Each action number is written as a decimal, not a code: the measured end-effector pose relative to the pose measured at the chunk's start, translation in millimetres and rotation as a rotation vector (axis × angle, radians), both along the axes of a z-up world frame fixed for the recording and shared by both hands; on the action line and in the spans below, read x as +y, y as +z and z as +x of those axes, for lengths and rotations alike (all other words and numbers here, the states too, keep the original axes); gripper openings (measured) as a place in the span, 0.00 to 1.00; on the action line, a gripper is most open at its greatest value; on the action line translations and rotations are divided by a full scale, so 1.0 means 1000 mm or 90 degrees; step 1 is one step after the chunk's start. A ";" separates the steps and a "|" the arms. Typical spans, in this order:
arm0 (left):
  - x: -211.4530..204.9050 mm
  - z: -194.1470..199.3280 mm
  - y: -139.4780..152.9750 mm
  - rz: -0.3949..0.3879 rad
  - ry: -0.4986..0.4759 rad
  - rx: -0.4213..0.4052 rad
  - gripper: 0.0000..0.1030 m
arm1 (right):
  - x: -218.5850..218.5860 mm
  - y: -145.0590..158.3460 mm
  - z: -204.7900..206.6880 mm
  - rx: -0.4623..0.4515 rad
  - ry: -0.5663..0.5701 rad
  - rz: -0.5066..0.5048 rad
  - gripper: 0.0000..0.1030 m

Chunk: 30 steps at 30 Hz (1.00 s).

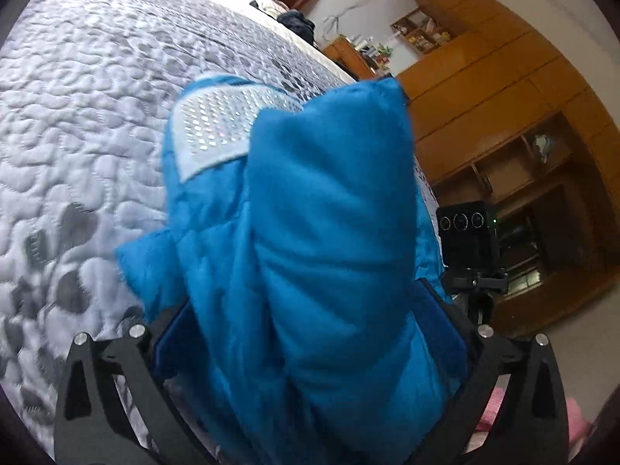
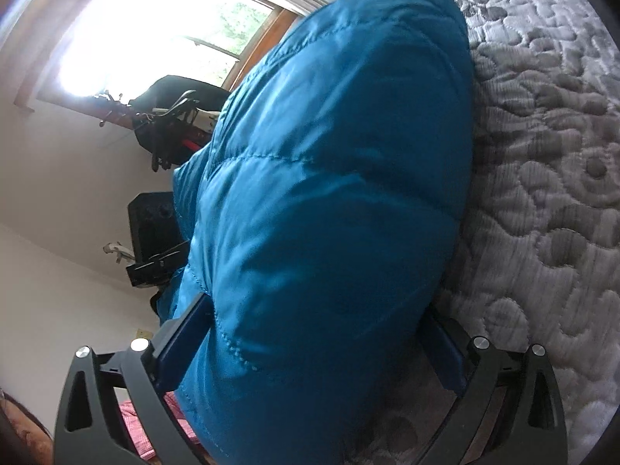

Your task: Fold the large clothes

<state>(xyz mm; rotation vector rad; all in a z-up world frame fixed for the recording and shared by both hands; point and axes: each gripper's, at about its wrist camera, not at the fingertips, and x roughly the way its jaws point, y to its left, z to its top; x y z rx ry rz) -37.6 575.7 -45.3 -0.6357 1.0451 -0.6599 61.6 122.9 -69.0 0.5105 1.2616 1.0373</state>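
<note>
A puffy blue quilted jacket (image 1: 329, 201) fills the middle of the left wrist view, with a white sequinned patch (image 1: 221, 128) on its upper left. My left gripper (image 1: 310, 329) is shut on a thick bundle of the jacket, which bulges between the blue pads (image 1: 441, 325). In the right wrist view the same blue jacket (image 2: 333, 178) is bunched and lifted above the bed, and my right gripper (image 2: 317, 341) is shut on it with the padding wedged between both fingers (image 2: 186, 345). Fingertips are hidden by fabric.
A grey and white quilted bedspread (image 1: 85, 108) lies under the jacket, also bedspread (image 2: 550, 178). Wooden cabinets (image 1: 503, 89) stand beyond the bed. A camera on a stand (image 1: 467, 232) sits near the bed edge. A bright window (image 2: 155, 27) and dark equipment (image 2: 170, 124) stand opposite.
</note>
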 end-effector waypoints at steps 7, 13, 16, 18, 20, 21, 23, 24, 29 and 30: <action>-0.010 0.003 -0.010 -0.030 0.001 -0.014 0.92 | 0.012 0.007 -0.009 -0.029 -0.005 -0.002 0.90; -0.021 -0.003 -0.003 -0.039 0.005 -0.026 0.74 | 0.010 0.024 -0.022 -0.060 -0.011 -0.005 0.70; -0.036 0.000 0.002 -0.053 -0.004 -0.027 0.69 | 0.000 0.038 -0.027 -0.082 -0.022 -0.001 0.66; -0.052 0.005 0.006 -0.066 -0.014 -0.029 0.66 | -0.008 0.047 -0.029 -0.095 -0.034 -0.005 0.65; -0.070 0.011 0.013 -0.082 -0.026 -0.031 0.66 | -0.024 0.060 -0.035 -0.108 -0.051 -0.009 0.65; -0.079 0.015 0.016 -0.086 -0.033 -0.033 0.66 | -0.030 0.065 -0.036 -0.112 -0.057 -0.013 0.65; -0.101 0.023 0.026 -0.087 -0.048 -0.041 0.65 | -0.048 0.078 -0.036 -0.122 -0.071 -0.024 0.65; -0.112 0.028 0.030 -0.088 -0.055 -0.045 0.65 | -0.055 0.081 -0.033 -0.126 -0.076 -0.028 0.65; -0.157 0.051 0.036 -0.097 -0.067 -0.042 0.65 | -0.095 0.099 -0.015 -0.130 -0.102 -0.050 0.65; -0.164 0.056 0.034 -0.096 -0.067 -0.040 0.65 | -0.101 0.099 -0.007 -0.127 -0.104 -0.055 0.65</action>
